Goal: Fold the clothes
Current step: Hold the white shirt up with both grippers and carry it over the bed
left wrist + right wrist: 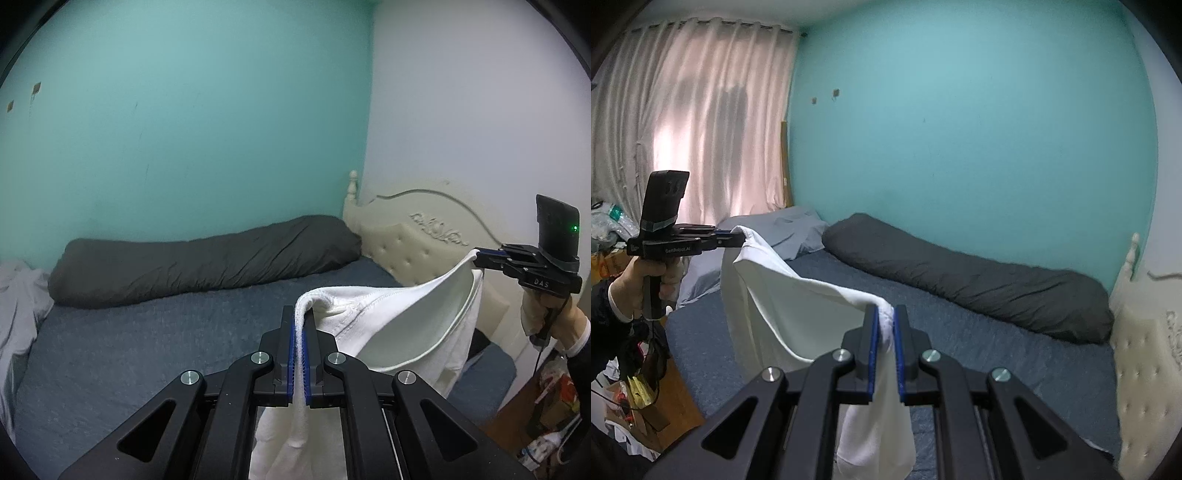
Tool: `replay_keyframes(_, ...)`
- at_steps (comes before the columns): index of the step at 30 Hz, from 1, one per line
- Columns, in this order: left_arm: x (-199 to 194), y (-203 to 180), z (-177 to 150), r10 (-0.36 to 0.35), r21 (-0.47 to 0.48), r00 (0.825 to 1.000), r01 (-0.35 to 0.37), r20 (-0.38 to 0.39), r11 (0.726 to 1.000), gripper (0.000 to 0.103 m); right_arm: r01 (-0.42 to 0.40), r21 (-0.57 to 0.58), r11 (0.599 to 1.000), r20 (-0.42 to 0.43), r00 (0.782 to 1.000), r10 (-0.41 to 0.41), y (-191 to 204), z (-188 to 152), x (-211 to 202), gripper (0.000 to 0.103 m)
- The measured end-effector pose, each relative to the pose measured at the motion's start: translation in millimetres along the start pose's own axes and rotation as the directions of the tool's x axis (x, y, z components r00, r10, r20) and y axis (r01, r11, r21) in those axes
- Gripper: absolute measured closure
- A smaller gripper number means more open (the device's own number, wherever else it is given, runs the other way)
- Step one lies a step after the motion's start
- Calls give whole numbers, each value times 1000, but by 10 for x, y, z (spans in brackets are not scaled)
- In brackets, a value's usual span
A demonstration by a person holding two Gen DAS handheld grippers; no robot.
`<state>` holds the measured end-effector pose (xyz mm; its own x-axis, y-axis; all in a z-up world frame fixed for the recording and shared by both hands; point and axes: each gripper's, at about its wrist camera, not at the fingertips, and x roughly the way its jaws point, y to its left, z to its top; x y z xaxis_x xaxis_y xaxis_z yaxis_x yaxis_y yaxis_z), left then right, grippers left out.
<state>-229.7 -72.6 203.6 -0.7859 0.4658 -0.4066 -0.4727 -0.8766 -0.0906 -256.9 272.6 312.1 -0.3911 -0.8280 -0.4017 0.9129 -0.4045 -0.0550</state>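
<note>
We see a bed with a blue cover against a teal wall, a dark bolster along it; the left gripper and right gripper each clamp a white garment stretched above the bed; only the right view shows curtains; only the left shows the headboard's tufted face.

We count two grippers: the left gripper at six o'clock of its own view and the right gripper likewise in its own. One white garment hangs between them. We count one bed, one long dark pillow at nine o'clock, one cream headboard at three o'clock, one pink curtain at ten o'clock, one pale sheet, and two hands, left hand and right hand.
</note>
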Motion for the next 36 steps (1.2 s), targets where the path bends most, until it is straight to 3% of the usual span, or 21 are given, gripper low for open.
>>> replay_keyframes(11, 1778, 690, -235, 38, -16, 997, -39, -71, 999, 100, -26, 49, 998, -50, 998, 29, -685, -400, 1665, 95)
replay_keyframes(17, 2458, 1171, -404, 40, -117, 987, -58, -153, 991, 100, -46, 80, 996, -113, 992, 55, -1049, -542, 2452, 95)
replay_keyframes(30, 3506, 1738, -326, 6, -211, 965, -63, -263, 975, 100, -2, 177, 984, -228, 973, 43, -1608, -646, 3418, 95)
replay_keyframes(36, 4107, 1952, -364, 1, -227, 945, -80, -328, 971, 100, 26, 219, 975, -284, 958, 38, -1953, -696, 3928, 95)
